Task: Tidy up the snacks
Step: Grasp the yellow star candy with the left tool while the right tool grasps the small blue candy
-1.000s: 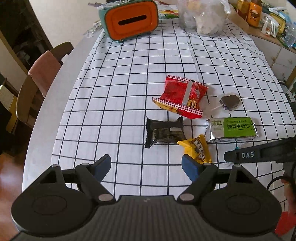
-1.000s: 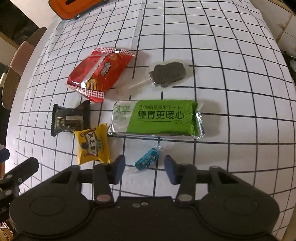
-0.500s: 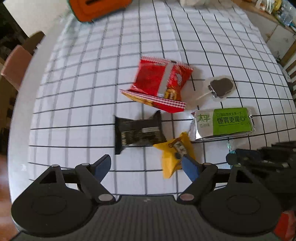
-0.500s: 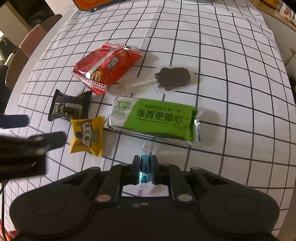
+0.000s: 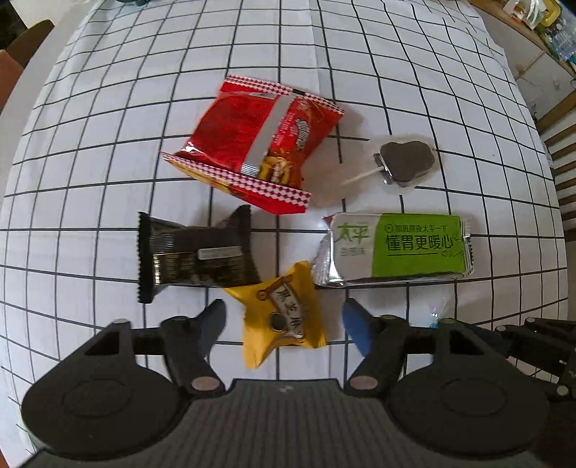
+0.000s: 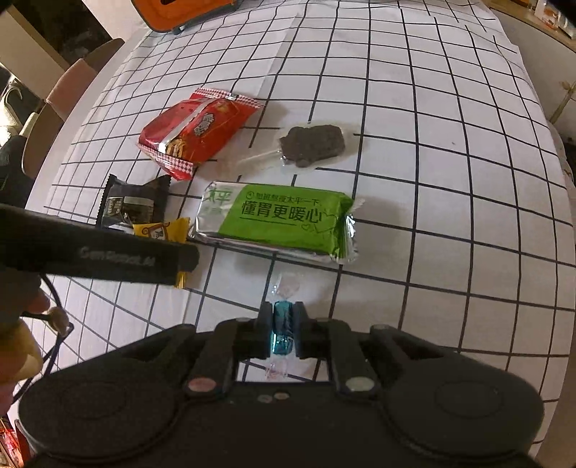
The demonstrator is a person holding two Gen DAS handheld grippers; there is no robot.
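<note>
My left gripper (image 5: 284,320) is open with a yellow snack packet (image 5: 284,320) lying between its blue fingertips on the checked cloth. My right gripper (image 6: 281,324) is shut on a small blue wrapped candy (image 6: 280,325) and holds it just above the cloth. On the cloth lie a red chip bag (image 5: 259,147) (image 6: 196,131), a black packet (image 5: 194,255) (image 6: 135,205), a green and silver biscuit pack (image 5: 396,248) (image 6: 280,219) and a dark lollipop in clear wrap (image 5: 406,162) (image 6: 311,145). The yellow packet (image 6: 162,230) is partly hidden by the left gripper's arm in the right wrist view.
A table with a white checked cloth (image 5: 108,108) fills both views. An orange and green box (image 6: 180,14) stands at the far edge. Chairs (image 6: 61,108) stand at the left side. Cabinets and bottles (image 5: 547,21) are at the far right.
My left gripper moved forward and down until the yellow packet lay between its open fingers. My right gripper closed on the blue candy and lifted it slightly.
</note>
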